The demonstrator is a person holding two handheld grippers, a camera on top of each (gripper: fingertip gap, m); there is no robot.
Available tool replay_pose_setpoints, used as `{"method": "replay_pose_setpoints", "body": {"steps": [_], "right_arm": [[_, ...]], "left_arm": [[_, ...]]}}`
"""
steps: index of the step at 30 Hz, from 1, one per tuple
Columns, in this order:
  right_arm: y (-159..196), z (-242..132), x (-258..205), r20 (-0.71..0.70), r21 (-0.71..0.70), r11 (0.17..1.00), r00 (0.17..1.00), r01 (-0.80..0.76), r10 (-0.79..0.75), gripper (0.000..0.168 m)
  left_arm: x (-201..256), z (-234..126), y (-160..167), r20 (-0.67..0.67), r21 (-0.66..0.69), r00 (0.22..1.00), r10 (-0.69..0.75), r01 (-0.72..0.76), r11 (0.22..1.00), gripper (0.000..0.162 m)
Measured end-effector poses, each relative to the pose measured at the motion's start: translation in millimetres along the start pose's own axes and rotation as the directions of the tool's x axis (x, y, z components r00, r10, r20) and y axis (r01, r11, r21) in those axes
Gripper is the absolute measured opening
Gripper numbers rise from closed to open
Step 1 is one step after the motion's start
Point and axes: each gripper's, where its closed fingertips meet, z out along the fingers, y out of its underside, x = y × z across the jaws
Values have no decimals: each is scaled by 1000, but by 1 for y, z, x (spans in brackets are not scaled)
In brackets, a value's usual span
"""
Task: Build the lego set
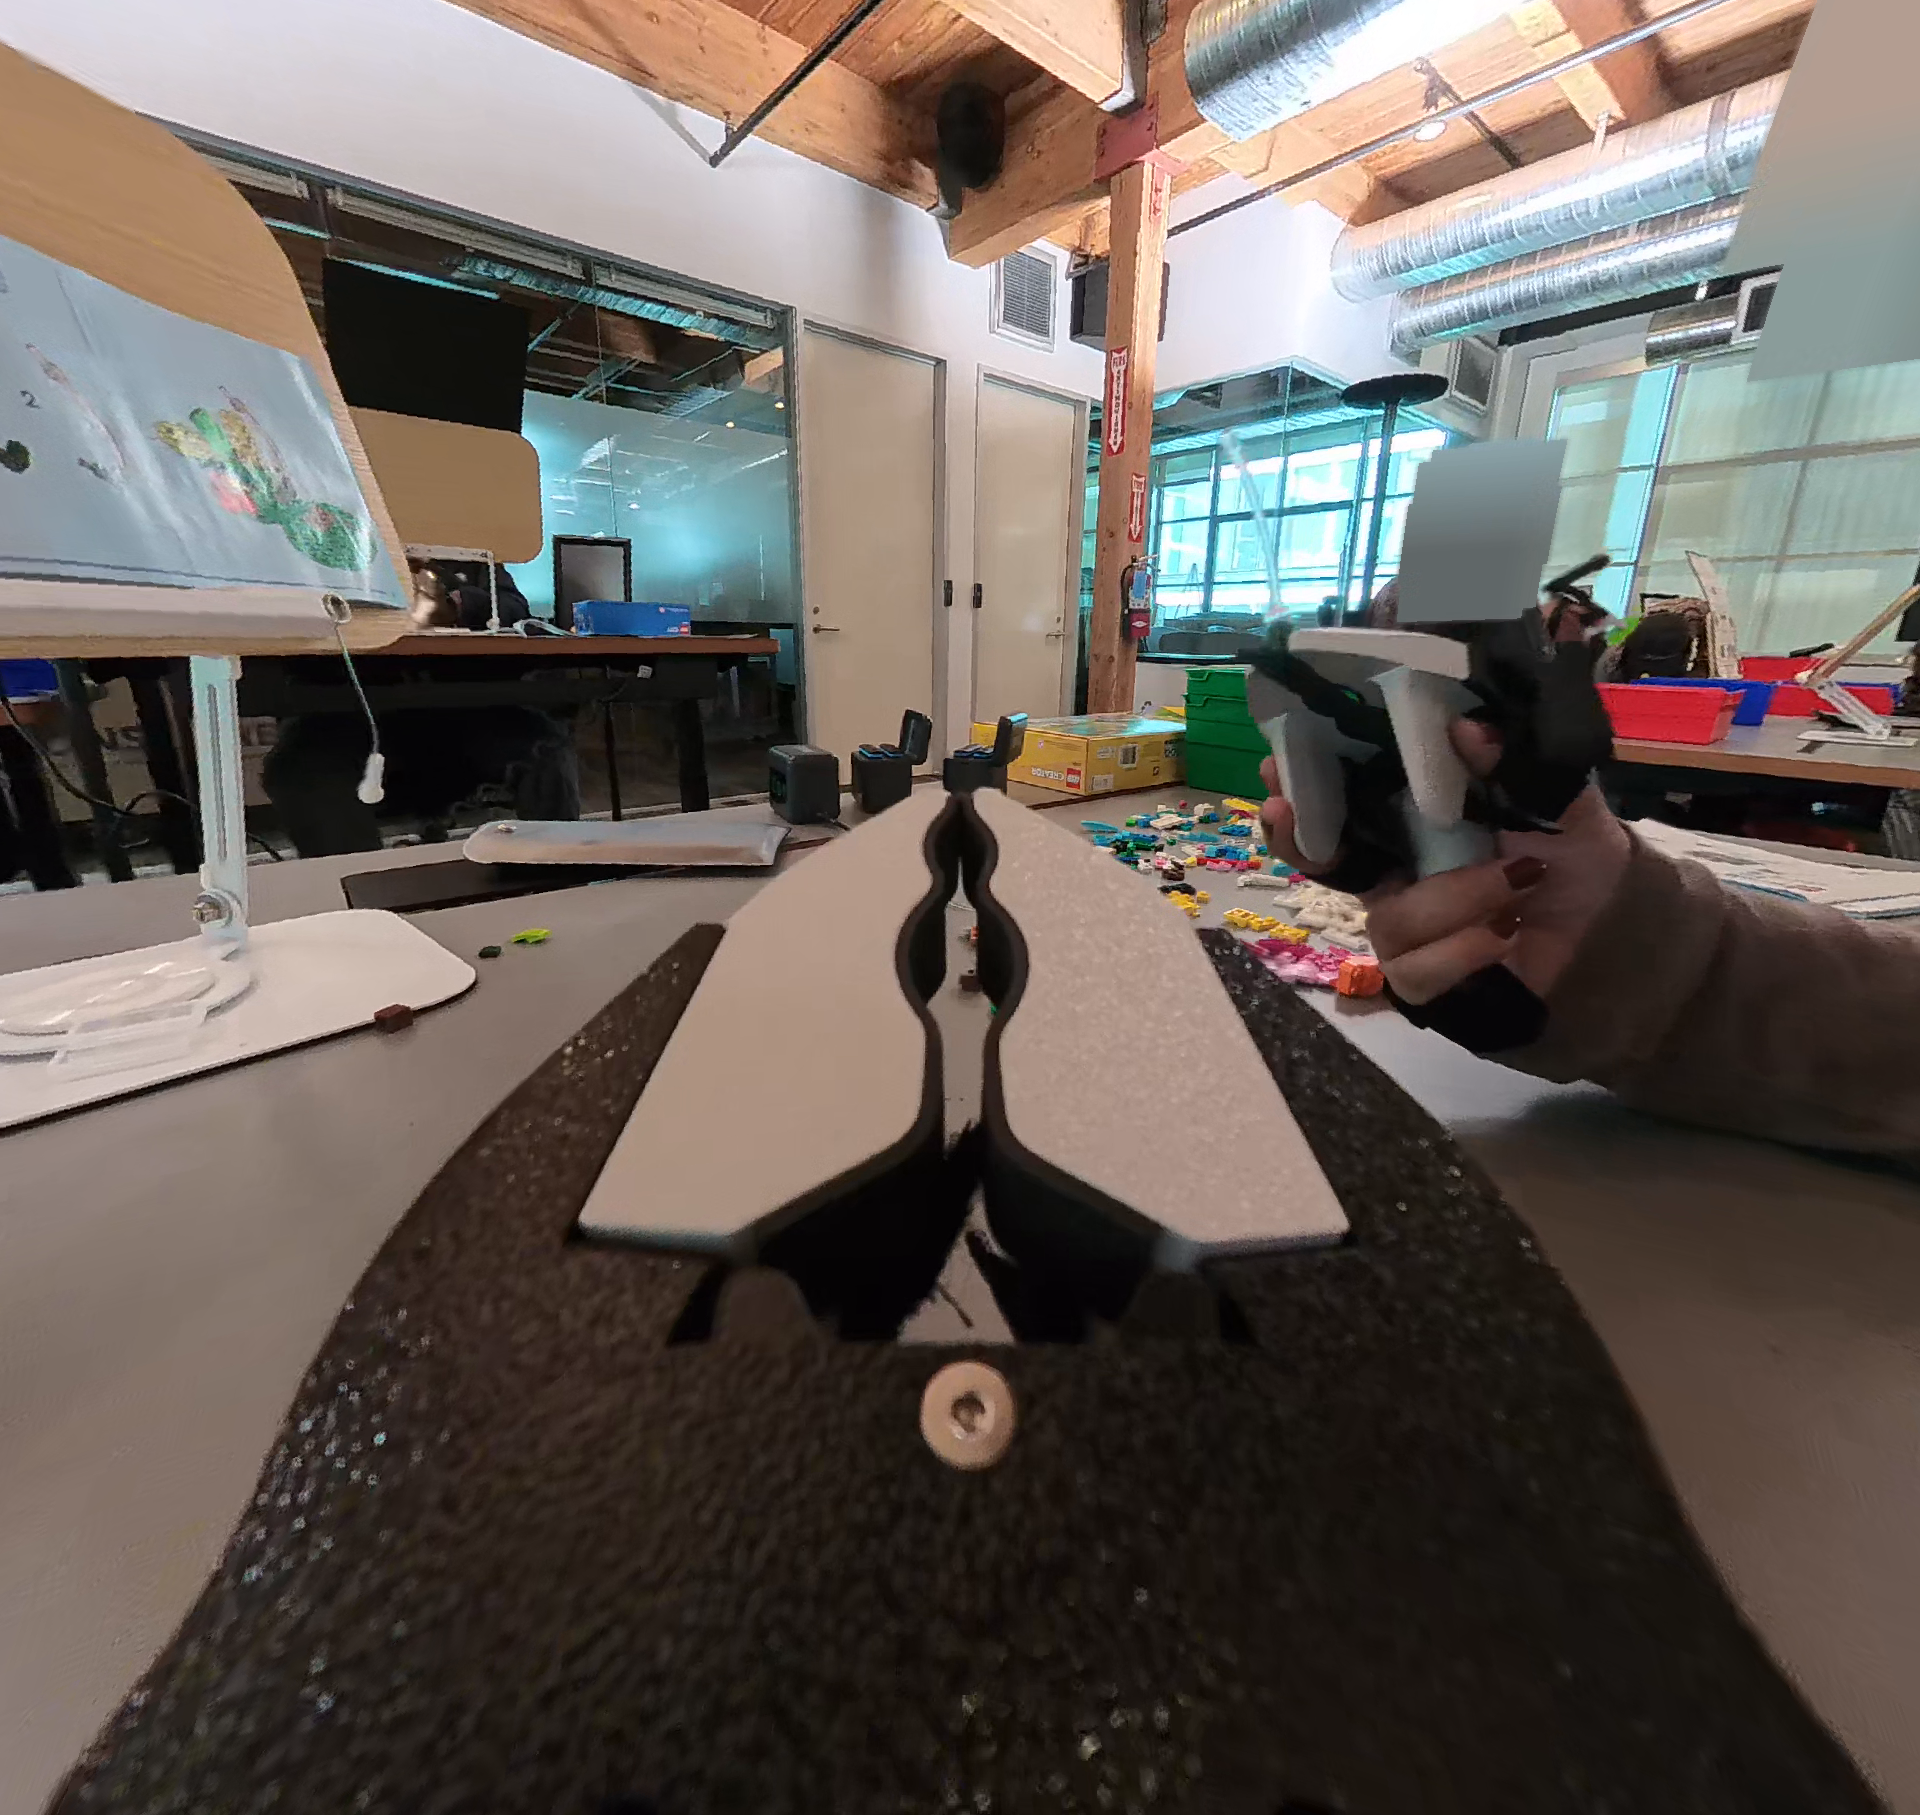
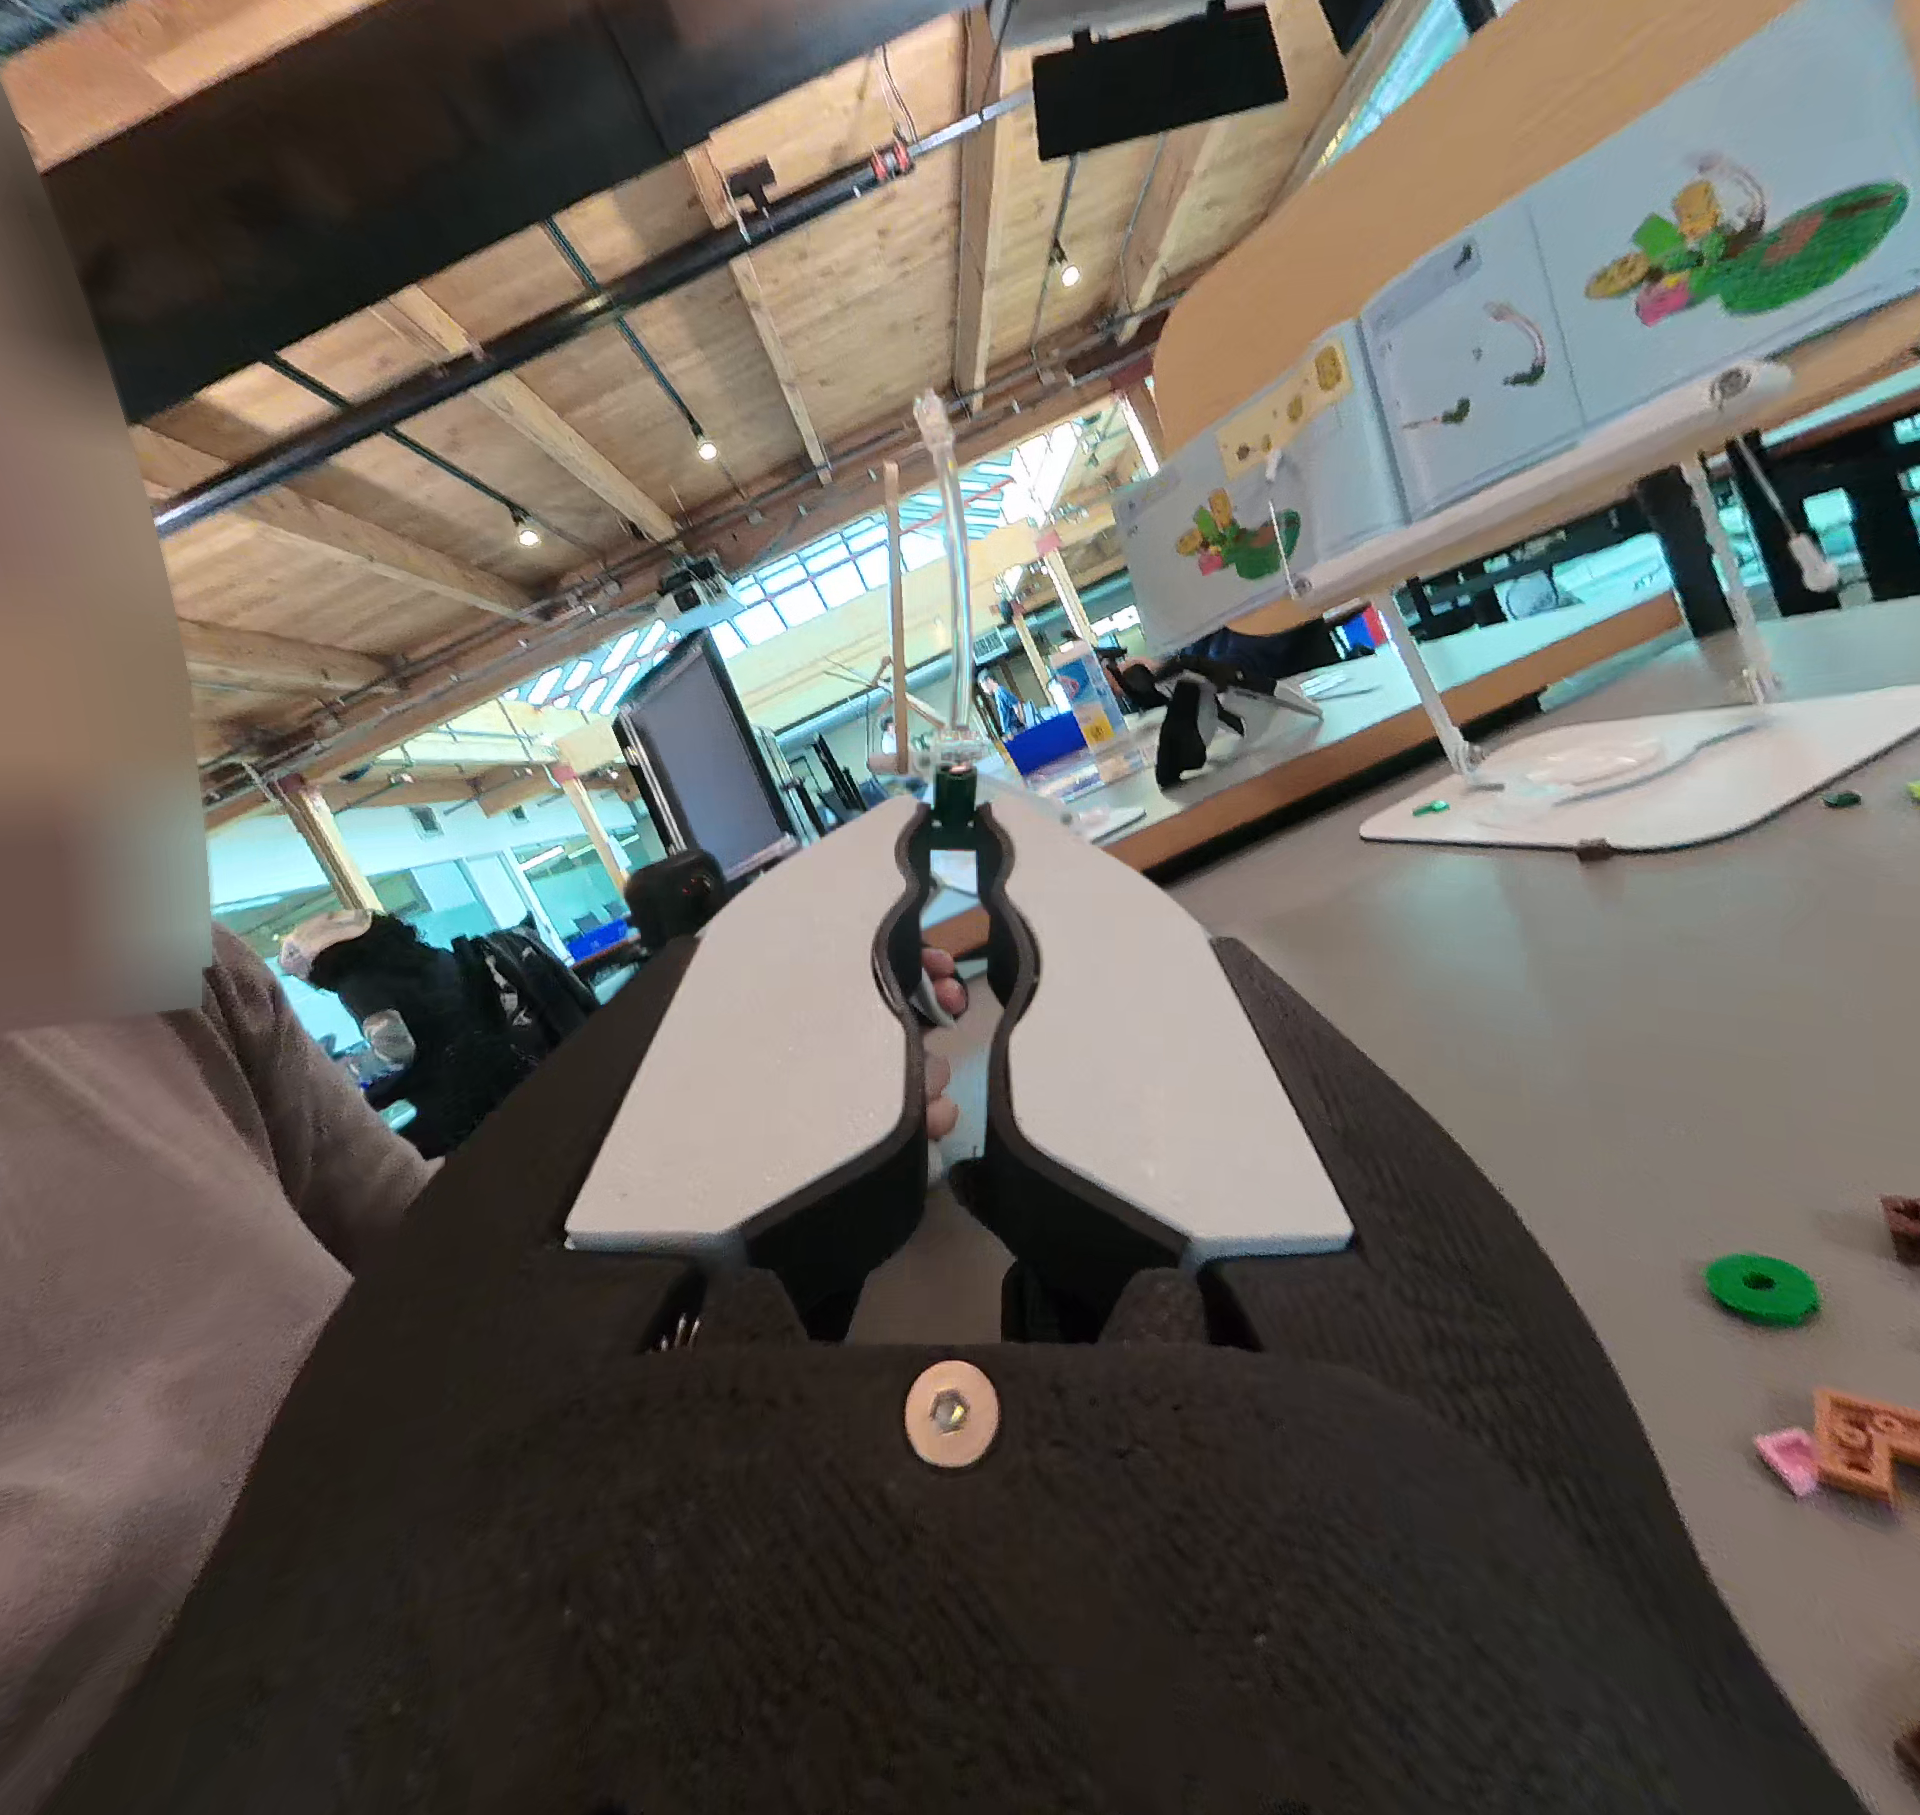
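Note:
My left gripper (image 1: 961, 809) is shut and holds nothing, low over the grey table (image 1: 582, 1069). My right gripper (image 2: 954, 809) is shut on a small dark green piece (image 2: 954, 791) with a clear curved stem (image 2: 958, 570) that points up. In the left wrist view the right gripper (image 1: 1283, 648) is held up in a hand at the right, above a pile of loose coloured bricks (image 1: 1236, 866). The open instruction booklet (image 1: 156, 477) rests on a wooden stand, which also shows in the right wrist view (image 2: 1558, 331).
The stand's white base (image 1: 312, 976) has small green (image 1: 530, 934) and brown (image 1: 393, 1015) pieces beside it. A green round piece (image 2: 1761, 1287), an orange plate (image 2: 1870, 1448) and a pink piece (image 2: 1787, 1459) lie at the right. A yellow box (image 1: 1091, 752) and green bins (image 1: 1226, 737) stand behind the pile. About 15 centimeters separates my left fingertips from my right.

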Motion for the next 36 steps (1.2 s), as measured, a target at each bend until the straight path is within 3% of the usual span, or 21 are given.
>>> {"method": "replay_pose_setpoints", "body": {"steps": [4, 7, 13, 18, 22, 25, 30, 36], "right_arm": [[20, 6, 1, -5, -128, 987, 995, -95, 96, 5], [38, 11, -2, 1, -225, 951, 976, -212, 218, 5], [57, 14, -11, 30, -321, 911, 959, -259, 283, 5], [67, 15, -23, 82, -386, 889, 951, -245, 297, 5], [66, 14, -24, 93, -385, 890, 949, -244, 301, 5], [67, 15, -27, 104, -389, 889, 948, -241, 302, 5], [68, 15, -29, 114, -394, 887, 944, -242, 309, 5], [68, 14, -29, 115, -398, 885, 944, -242, 309, 5]], "left_arm": [[28, 2, 2, -85, -29, 994, 72, -75, 997, 0], [60, 12, 10, -198, -89, 973, 115, -135, 987, 18], [79, 20, 16, -214, -143, 945, 247, -280, 949, 21], [76, 20, 21, -208, -172, 948, 242, -279, 945, 0], [78, 19, 23, -233, -186, 950, 209, -255, 949, 0], [82, 18, 24, -263, -181, 945, 193, -245, 953, 9], [83, 19, 26, -265, -186, 945, 192, -245, 951, 2], [86, 16, 21, -291, -151, 942, 168, -219, 964, 8]]}}
